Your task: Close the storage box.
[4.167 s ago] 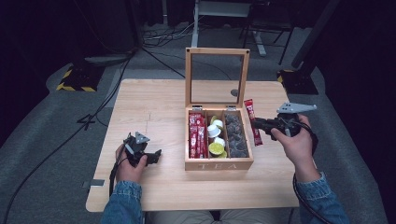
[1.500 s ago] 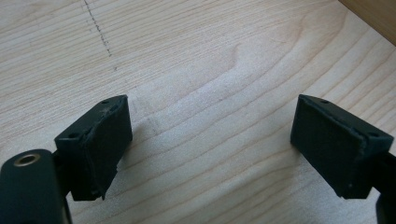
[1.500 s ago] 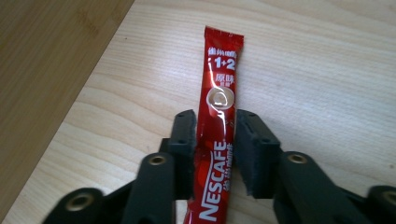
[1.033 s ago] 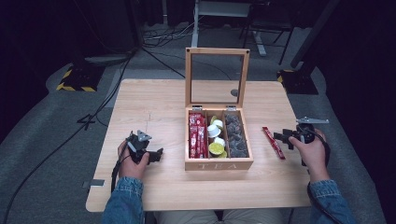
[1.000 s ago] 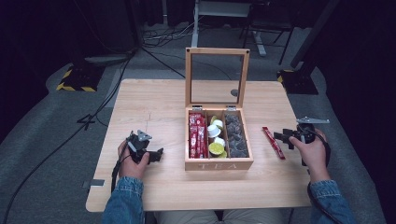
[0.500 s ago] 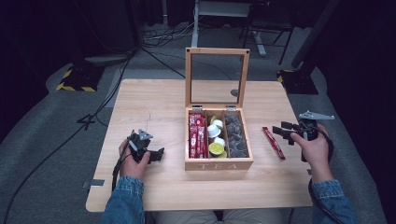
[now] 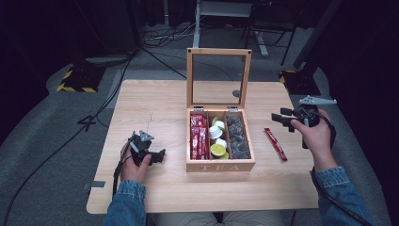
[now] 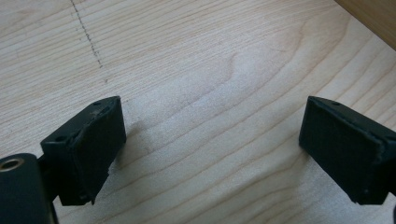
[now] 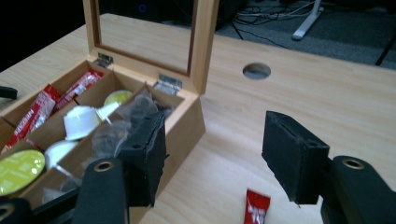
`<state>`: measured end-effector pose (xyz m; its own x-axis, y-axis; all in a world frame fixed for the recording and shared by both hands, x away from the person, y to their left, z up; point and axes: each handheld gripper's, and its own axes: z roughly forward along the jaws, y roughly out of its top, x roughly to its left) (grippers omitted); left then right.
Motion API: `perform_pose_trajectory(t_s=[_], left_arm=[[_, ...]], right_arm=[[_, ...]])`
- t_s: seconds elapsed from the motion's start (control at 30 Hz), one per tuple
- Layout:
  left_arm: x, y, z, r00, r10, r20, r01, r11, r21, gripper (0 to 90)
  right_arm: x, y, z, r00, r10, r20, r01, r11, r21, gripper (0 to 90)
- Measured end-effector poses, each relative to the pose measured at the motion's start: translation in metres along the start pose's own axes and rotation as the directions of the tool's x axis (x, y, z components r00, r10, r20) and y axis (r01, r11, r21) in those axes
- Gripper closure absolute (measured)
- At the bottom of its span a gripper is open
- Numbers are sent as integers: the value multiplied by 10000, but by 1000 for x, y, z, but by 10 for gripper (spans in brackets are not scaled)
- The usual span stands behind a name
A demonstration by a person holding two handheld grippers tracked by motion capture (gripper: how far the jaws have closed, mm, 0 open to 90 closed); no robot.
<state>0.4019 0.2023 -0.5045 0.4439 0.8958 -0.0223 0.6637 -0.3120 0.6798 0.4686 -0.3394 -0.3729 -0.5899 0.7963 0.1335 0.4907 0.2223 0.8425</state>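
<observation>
A red sachet (image 7: 275, 143) is seen lying flat on the table (image 7: 155, 101), just beside the right wall of an open wooden tea box (image 7: 220, 162) and apart from it. Its long axis runs away from the person and slightly leftward, roughly parallel to the box. The right hand-held gripper (image 7: 281, 119) is held above the table beyond the sachet's far end, its jaws spread apart and empty; in the right gripper view, one end of the sachet (image 9: 256, 206) is caught low between the two jaws, with the box to their left. The right hand is judged much the nearer to the sachet, which lies below and toward the person from that gripper.

The left hand-held gripper (image 7: 157, 156) is rested low on the table, left of the box, its jaws wide apart over bare wood with nothing between them.

Inside the box, red sachets (image 7: 198, 136) fill the left compartment, capsules (image 7: 218, 141) the middle, and dark wrapped pieces (image 7: 237, 136) the right.

Compared with four seconds earlier, the sachet has been moved from beside the box's far right corner to the table farther right and nearer the person, and the right hand has been drawn outward and lifted. The left hand is unchanged.
</observation>
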Motion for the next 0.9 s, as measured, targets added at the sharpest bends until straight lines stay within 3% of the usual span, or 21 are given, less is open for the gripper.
perform_pose_trajectory(t_s=[0.17,0.47,0.9], left_arm=[[0,0,0,10000,-74,-52,74,10000,12,68],[2,0,0,9998,71,158,-72,10000,17,62],[2,0,0,9998,81,158,-81,10000,24,62]], right_arm=[[2,25,7,9992,-380,-140,380,9993,-17,399],[-10,62,21,9989,-181,-430,169,9995,-281,392],[-1,117,49,9910,-1158,-666,1115,9917,-642,380]])
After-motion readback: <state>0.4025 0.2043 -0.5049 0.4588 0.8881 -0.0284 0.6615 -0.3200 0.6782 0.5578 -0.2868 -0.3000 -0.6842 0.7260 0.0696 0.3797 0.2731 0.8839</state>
